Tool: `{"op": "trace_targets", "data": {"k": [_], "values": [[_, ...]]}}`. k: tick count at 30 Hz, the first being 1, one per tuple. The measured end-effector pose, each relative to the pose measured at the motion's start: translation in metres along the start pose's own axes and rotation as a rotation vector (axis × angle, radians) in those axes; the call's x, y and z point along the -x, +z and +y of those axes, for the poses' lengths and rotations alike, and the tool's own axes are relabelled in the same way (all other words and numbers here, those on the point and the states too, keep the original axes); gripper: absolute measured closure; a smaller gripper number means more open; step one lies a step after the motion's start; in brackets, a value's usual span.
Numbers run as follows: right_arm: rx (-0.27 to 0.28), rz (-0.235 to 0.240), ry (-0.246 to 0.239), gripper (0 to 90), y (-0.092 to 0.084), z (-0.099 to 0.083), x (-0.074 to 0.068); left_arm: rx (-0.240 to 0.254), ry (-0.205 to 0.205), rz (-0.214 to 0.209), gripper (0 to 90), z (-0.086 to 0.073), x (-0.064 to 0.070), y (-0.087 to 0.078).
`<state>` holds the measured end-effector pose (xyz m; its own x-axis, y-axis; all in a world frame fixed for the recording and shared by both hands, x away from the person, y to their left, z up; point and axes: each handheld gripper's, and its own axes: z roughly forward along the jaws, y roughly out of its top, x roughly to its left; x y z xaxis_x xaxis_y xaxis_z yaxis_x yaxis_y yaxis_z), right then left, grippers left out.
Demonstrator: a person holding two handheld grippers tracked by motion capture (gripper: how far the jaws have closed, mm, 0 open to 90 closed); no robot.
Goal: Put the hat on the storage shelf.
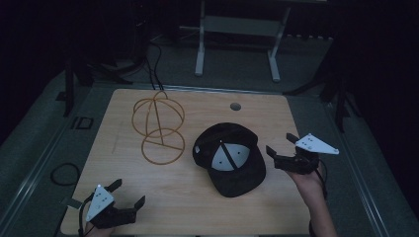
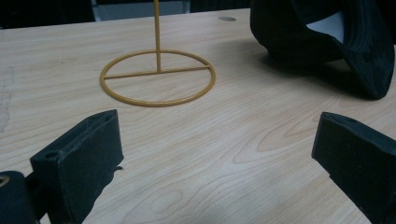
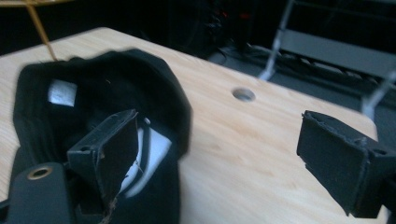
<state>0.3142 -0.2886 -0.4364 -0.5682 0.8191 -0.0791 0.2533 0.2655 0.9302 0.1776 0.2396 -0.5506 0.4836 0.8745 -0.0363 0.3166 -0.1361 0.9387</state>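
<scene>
Cap (image 1: 229,157) lies upside down just left of the right gripper (image 1: 290,149), jaws spread, empty. Left gripper (image 1: 123,196) also spread, wire stand (image 1: 159,127) ahead. Prob. approach step; next: pinch cap rim w/ right.

Wooden table (image 1: 197,207) under both my tongs. Black cap (image 1: 230,158) lies upside down, white lining showing, just left of my right tongs (image 1: 279,142), near jaw close to its rim. Yellow wire stand (image 1: 159,126), ring base flat on the wood, ahead of my left tongs (image 1: 129,191), well apart. Round hole (image 1: 235,106) in the tabletop beyond the cap. Grey metal frame (image 1: 237,34) on the floor past the far edge. Cable loop (image 1: 64,174) on the floor, left of my left tongs.
</scene>
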Motion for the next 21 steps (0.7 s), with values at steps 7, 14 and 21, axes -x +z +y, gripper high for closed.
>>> {"op": "trace_targets", "data": {"k": [7, 14, 21], "values": [[-0.066, 0.039, -0.066, 19.4, 0.027, 0.011, -0.01, -0.015, 0.013, -0.009, 2.2, -0.001, -0.001, 0.0], [-0.124, 0.077, -0.071, 26.7, 0.058, 0.015, -0.015, -0.019, 0.016, -0.021, 2.2, -0.001, -0.002, -0.001], [-0.159, 0.081, -0.105, 45.1, 0.086, 0.016, -0.015, -0.029, 0.005, -0.039, 2.2, -0.003, -0.003, 0.0]]}}
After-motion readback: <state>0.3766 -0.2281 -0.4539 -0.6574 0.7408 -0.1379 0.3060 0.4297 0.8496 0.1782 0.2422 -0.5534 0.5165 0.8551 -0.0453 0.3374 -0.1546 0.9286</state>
